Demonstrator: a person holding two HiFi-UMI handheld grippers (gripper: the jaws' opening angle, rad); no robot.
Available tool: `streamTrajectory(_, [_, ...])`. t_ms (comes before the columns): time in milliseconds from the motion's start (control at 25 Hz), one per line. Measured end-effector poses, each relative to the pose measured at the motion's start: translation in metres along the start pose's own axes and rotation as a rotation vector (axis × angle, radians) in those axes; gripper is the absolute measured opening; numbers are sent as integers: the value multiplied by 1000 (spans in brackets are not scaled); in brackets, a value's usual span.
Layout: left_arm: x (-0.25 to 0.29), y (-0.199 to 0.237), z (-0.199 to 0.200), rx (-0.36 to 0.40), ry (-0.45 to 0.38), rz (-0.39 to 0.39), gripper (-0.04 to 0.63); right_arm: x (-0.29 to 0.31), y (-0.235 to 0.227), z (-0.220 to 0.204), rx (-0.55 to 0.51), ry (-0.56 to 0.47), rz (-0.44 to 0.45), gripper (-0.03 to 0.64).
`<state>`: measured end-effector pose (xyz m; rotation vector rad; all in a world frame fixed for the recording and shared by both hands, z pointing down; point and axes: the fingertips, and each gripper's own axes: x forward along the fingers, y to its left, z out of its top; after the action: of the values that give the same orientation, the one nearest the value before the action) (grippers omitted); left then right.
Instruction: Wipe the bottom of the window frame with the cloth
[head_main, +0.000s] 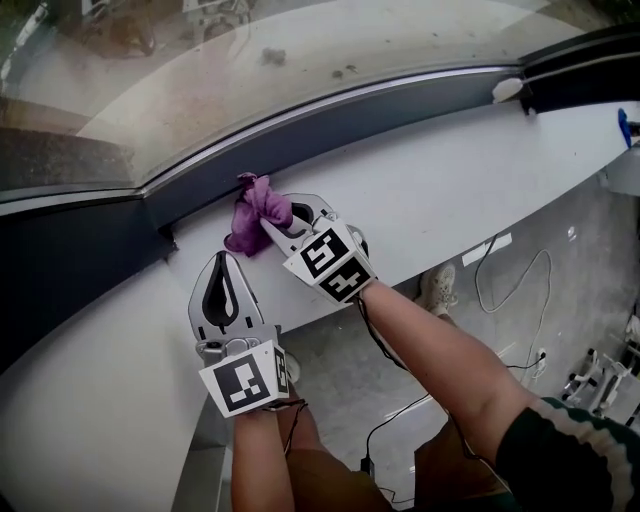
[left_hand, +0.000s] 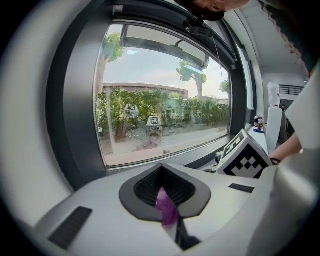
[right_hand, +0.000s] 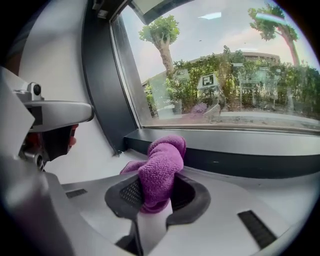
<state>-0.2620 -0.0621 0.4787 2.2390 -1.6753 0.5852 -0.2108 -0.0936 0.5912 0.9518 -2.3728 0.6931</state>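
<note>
At dark grey window-frame bottom (head_main: 330, 125), pinching soft, light, floppy purple microfibre cloth (head_main: 255, 205) mid-bunch with right hand-held gripper (head_main: 275, 222), left hand-held gripper (head_main: 222, 265) pressed together.

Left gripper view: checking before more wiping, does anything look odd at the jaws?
Yes. A purple scrap sits pinched in the left gripper, while the cloth itself is in the right gripper at the frame.

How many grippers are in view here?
2. The left gripper hangs over the white sill, shut on a purple sliver. The right gripper, ahead to its right, holds the bunched purple cloth at the window's dark bottom frame.
</note>
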Motion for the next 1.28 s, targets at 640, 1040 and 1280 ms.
streamTrajectory(640, [53, -100, 18, 39, 5, -130, 8, -61, -94, -24, 41, -14, -85, 101])
streamTrajectory(1040, [68, -142, 23, 34, -2, -175, 8, -105, -132, -35, 36, -8, -158, 103])
streamTrajectory(1280, [85, -170, 29, 60, 26, -182, 8, -132, -165, -40, 36, 15, -176, 103])
